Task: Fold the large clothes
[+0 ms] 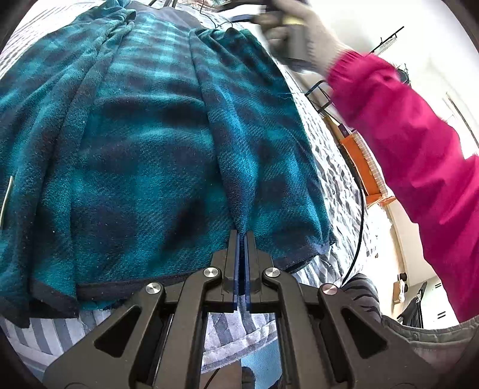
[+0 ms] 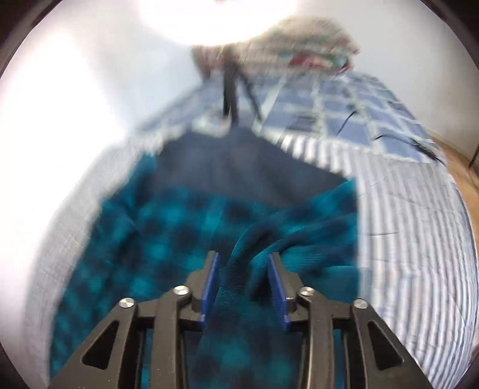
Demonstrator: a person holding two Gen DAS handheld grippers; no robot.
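Note:
A large teal and dark blue plaid fleece garment [image 1: 143, 143] lies spread on the bed. My left gripper [image 1: 242, 236] is shut on a raised fold of it near its dark hem. In the blurred right wrist view the same fleece [image 2: 155, 239] lies below, and a bunched ridge of it runs between the blue pads [image 2: 211, 284] of my right gripper [image 2: 245, 257]. The jaws stand apart with cloth filling the gap. The right gripper also shows, blurred, at the top of the left wrist view [image 1: 284, 27], held by a gloved hand in a pink sleeve [image 1: 419, 155].
A striped and patchwork blue-white quilt [image 2: 404, 209] covers the bed [image 1: 338, 179]. A black stand [image 2: 230, 98] and a heap of clothes [image 2: 299, 48] are at the far end. A black cable [image 1: 360, 227] hangs at the bed's right edge, beside an orange shelf [image 1: 362, 161].

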